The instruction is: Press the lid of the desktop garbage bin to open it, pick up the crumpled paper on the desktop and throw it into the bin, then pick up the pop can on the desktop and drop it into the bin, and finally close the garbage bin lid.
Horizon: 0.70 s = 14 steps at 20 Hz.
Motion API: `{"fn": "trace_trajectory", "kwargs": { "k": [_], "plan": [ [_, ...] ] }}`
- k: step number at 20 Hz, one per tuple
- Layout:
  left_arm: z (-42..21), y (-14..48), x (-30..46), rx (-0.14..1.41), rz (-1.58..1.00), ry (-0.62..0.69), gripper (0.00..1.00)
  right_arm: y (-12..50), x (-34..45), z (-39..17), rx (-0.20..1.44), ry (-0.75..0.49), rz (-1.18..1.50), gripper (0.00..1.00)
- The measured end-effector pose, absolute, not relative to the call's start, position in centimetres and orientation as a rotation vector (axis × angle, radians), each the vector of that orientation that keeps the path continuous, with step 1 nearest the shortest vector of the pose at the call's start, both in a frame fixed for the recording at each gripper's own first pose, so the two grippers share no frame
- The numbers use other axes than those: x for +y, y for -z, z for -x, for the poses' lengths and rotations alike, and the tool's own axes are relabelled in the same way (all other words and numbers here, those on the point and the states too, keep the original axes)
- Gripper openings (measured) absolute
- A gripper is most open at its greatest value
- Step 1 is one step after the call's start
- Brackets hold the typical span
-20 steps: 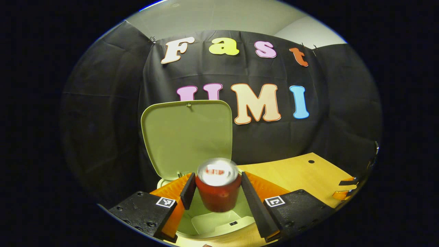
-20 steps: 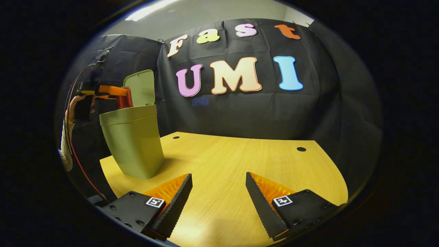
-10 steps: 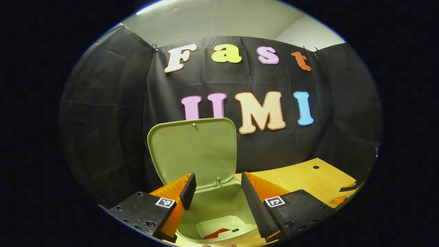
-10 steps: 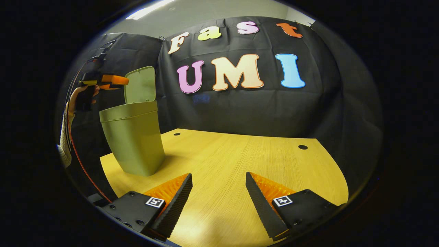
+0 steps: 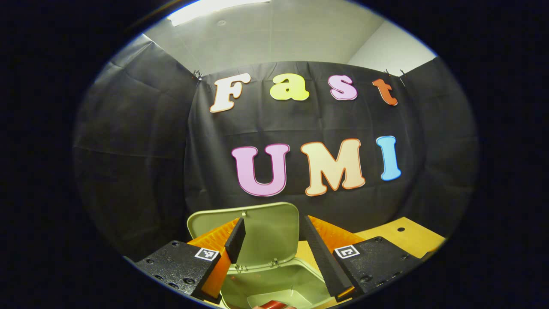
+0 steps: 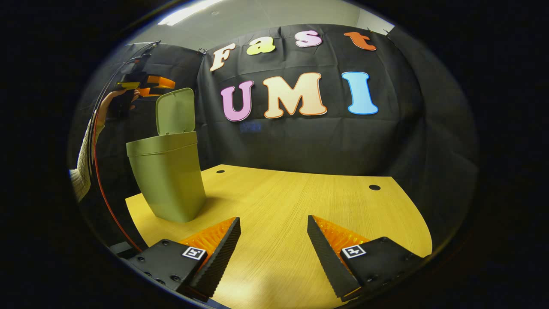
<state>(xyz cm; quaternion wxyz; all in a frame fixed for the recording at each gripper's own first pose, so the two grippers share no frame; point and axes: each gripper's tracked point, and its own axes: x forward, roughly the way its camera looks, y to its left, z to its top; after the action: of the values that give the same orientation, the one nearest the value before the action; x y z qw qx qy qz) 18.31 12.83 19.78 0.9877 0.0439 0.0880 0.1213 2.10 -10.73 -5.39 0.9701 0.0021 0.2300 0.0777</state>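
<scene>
While both grippers' fingers stand apart, one bin (image 6: 167,180) holds one can (image 5: 271,305), lid (image 6: 175,111) up

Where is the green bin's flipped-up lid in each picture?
Left gripper view: the lid stands open at the bottom middle, just beyond the left gripper, whose fingers are apart.
Right gripper view: the lid is at the upper left, standing up on top of the bin, far from the right gripper.
Shared landmark: the yellow wooden table the bin stands on.
</scene>
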Motion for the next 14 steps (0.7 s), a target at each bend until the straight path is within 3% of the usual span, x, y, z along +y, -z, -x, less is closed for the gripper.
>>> {"fn": "trace_trajectory", "kwargs": {
  "k": [1, 7, 11, 14],
  "plan": [
    [-19.0, -20.6, 13.0, 0.165, -0.078, -0.246, 0.86, 5.4, -10.9, -2.0, 0.462, -0.154, -0.007, 0.99],
    [-22.1, -23.7, 15.4, 0.159, -0.041, -0.282, 0.82, 4.6, -11.3, -1.7, 0.442, -0.147, -0.009, 0.99],
    [-23.6, -22.1, 17.3, 0.224, -0.076, -0.329, 0.86, 4.9, -11.1, -1.7, 0.449, -0.153, -0.009, 0.99],
    [-24.1, -20.7, 17.9, 0.259, -0.066, -0.34, 0.82, 5.2, -11.2, -1.9, 0.457, -0.157, -0.005, 0.99]
  ]
}}
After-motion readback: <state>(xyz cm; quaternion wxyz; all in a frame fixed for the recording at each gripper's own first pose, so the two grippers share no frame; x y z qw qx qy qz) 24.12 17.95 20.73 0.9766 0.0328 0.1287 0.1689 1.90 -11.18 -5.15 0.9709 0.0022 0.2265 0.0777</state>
